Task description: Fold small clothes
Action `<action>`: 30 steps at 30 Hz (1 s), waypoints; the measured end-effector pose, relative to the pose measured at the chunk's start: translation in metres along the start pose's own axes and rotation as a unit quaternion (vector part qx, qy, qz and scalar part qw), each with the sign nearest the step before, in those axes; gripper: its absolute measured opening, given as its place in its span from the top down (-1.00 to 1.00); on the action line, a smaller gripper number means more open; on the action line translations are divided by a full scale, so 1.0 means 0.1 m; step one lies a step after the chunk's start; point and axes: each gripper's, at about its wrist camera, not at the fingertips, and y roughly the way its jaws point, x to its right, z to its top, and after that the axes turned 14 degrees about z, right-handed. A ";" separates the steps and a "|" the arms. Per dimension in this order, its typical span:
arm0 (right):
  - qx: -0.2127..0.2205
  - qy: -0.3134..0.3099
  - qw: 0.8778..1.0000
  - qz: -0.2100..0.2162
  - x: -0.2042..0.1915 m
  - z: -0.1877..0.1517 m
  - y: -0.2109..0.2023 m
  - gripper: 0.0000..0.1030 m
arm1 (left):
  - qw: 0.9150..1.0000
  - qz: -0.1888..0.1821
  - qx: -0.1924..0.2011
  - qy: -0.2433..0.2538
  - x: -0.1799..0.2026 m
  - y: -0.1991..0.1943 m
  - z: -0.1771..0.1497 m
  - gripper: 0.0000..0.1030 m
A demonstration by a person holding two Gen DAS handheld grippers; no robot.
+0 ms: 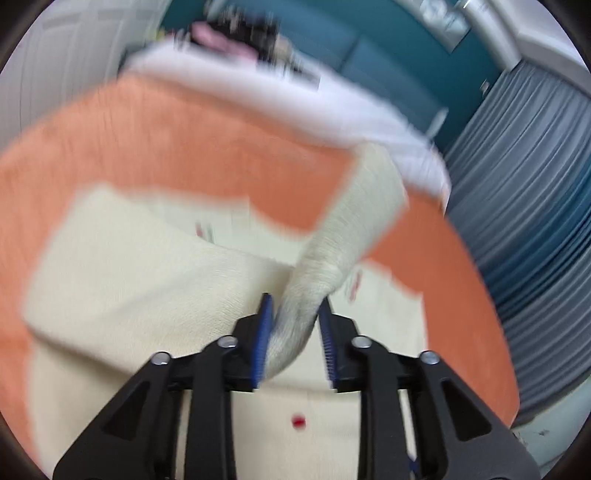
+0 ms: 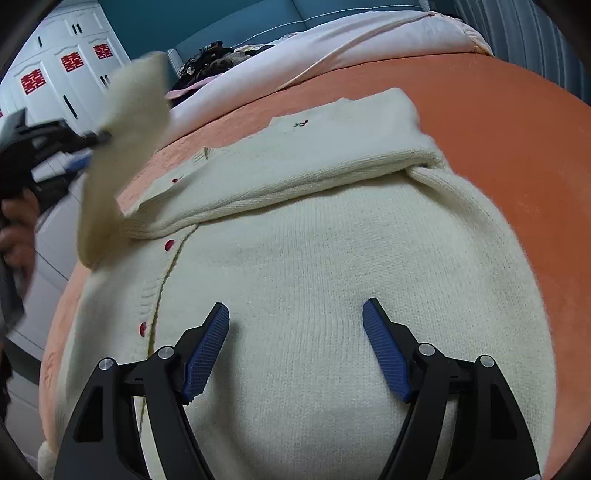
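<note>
A cream knitted cardigan (image 2: 314, 258) with red buttons (image 2: 169, 244) lies flat on an orange bed cover (image 2: 517, 147). One sleeve is folded across its top (image 2: 332, 147). The other sleeve (image 2: 125, 110) is lifted off the bed at the left, with my left gripper (image 2: 92, 144) shut on it. The blurred left wrist view shows that sleeve (image 1: 354, 206) pinched between the blue pads of the left gripper (image 1: 295, 299), above the cardigan (image 1: 129, 266). My right gripper (image 2: 296, 302) hovers open over the cardigan's body, nothing between its fingers.
A white quilt (image 2: 369, 40) and a pile of dark clothes (image 2: 210, 59) lie at the far end of the bed, against a teal headboard (image 2: 221, 18). White cabinets (image 2: 70, 62) stand at the left. Grey curtains (image 1: 517, 184) hang beside the bed. A person's hand (image 2: 14, 236) holds the left gripper.
</note>
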 end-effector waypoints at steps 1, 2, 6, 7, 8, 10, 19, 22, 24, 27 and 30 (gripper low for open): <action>0.002 0.004 1.000 0.006 0.02 0.00 -0.01 -0.40 | 1.000 0.011 -0.022 -0.012 0.00 0.13 -0.19 0.48; 0.004 0.009 1.000 0.012 0.03 0.01 -0.02 -0.40 | 0.999 0.012 -0.031 -0.028 -0.04 0.20 -0.32 0.48; 0.007 0.028 0.999 0.026 0.04 0.09 -0.08 -0.39 | 0.994 -0.007 -0.009 -0.106 -0.43 0.02 -0.45 0.13; 0.011 0.030 0.999 0.023 0.02 0.15 -0.11 -0.42 | 0.993 0.000 0.006 -0.122 -0.56 -0.02 -0.39 -0.04; 0.022 0.027 0.999 0.023 0.00 0.22 -0.14 -0.42 | 0.991 0.005 0.022 -0.135 -0.67 -0.10 -0.37 -0.08; 0.042 0.023 0.998 0.031 -0.06 0.43 -0.16 -0.42 | 0.985 0.017 0.037 -0.165 -0.94 -0.20 -0.27 -0.22; -0.013 0.100 0.995 0.025 -0.09 1.18 0.69 0.06 | 0.947 0.002 0.007 -0.321 -1.75 -0.10 -0.29 -0.22; -0.043 0.053 0.998 -0.003 -0.25 1.23 0.90 0.67 | 0.947 0.001 0.020 -0.320 -1.74 -0.12 -0.24 0.11; -0.013 0.022 1.000 0.014 -0.45 1.39 0.75 0.73 | 0.953 -0.010 0.038 -0.300 -1.74 -0.16 -0.15 0.57; 0.075 -0.037 0.995 0.061 -0.86 1.74 0.26 0.75 | 0.958 -0.024 0.085 -0.272 -1.66 -0.39 0.06 0.54; 0.133 -0.067 0.986 0.082 -0.98 1.98 -0.08 0.75 | 0.960 -0.047 0.078 -0.266 -1.57 -0.46 0.08 0.23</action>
